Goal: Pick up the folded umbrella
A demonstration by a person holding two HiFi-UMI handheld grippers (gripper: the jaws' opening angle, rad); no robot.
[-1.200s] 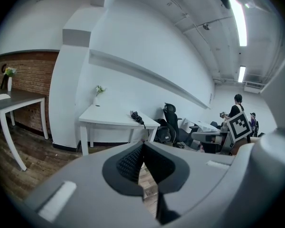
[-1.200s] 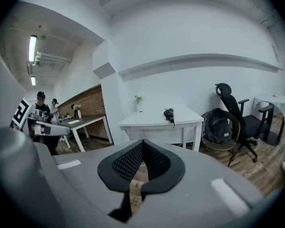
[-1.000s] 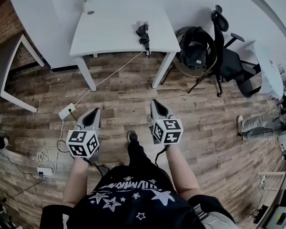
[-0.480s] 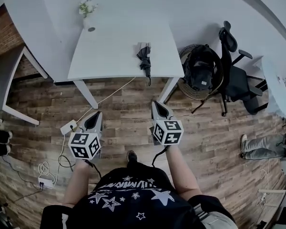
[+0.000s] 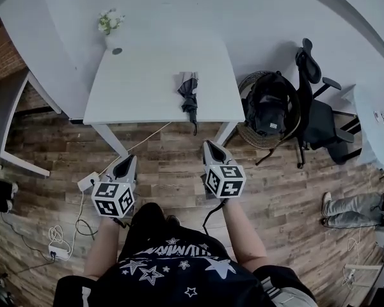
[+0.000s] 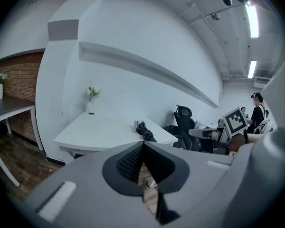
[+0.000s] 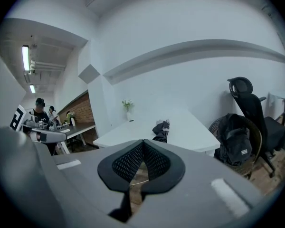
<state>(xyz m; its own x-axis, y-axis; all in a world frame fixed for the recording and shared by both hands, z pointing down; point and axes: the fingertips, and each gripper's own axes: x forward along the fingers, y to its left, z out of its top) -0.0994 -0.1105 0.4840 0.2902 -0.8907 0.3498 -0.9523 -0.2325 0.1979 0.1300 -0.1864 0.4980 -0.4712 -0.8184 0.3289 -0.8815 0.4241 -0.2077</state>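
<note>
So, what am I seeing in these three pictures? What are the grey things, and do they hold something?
No robot here: a person wears a head camera and holds a two-jaw tool in each hand. The picture from above is the head view; there the left gripper and the right gripper point toward a white table. The other two pictures come from cameras riding on each tool, looking along its jaws. Both pairs of jaws are closed and hold nothing. On the table lie a dark folded umbrella, near the front edge, and a small vase with flowers at the far corner. Neither gripper touches the umbrella yet.
</note>
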